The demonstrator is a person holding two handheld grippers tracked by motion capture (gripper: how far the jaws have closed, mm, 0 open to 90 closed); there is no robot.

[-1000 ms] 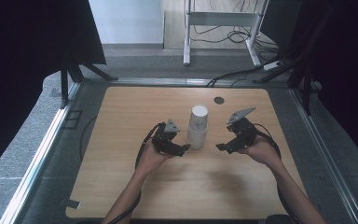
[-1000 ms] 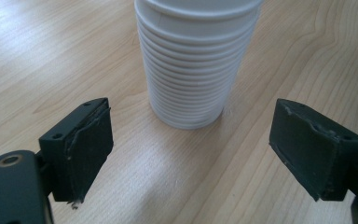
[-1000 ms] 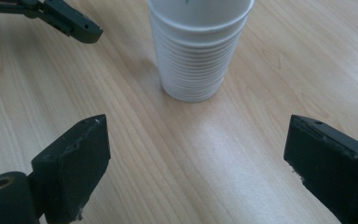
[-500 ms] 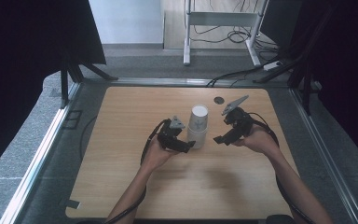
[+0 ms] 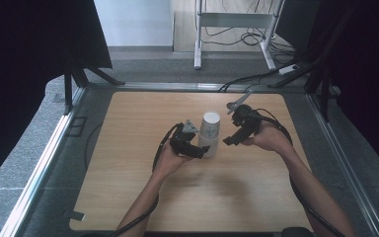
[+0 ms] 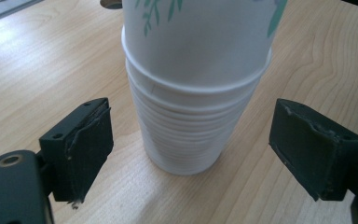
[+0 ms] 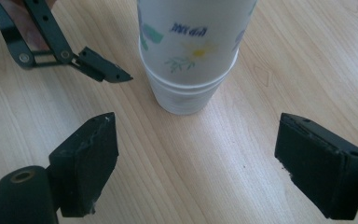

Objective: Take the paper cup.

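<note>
In the left gripper view, the left gripper [image 6: 205, 154] is seen with its jaws spread wide on either side of the bottom of the stack of paper cups [image 6: 198, 88], with clear gaps on both sides, so nothing is gripped or touched. The many nested rims at the foot of the stack are picked out nicely here, stuff that can't be made out from above.

The right gripper [image 7: 214, 163] is held open too, the jaws having just been closing a bit, with only bare wood between them. In the right gripper view the stack [image 7: 191, 56] is seen further off at top centre, the flower print is shown, and one jaw of the other gripper is caught at upper left.

From the high view the stack [image 5: 209, 133] is placed upright mid-bench [image 5: 128, 187], the left gripper [image 5: 203, 152] low against its base and the right gripper [image 5: 228, 140] raised just beside it on the right.
</note>
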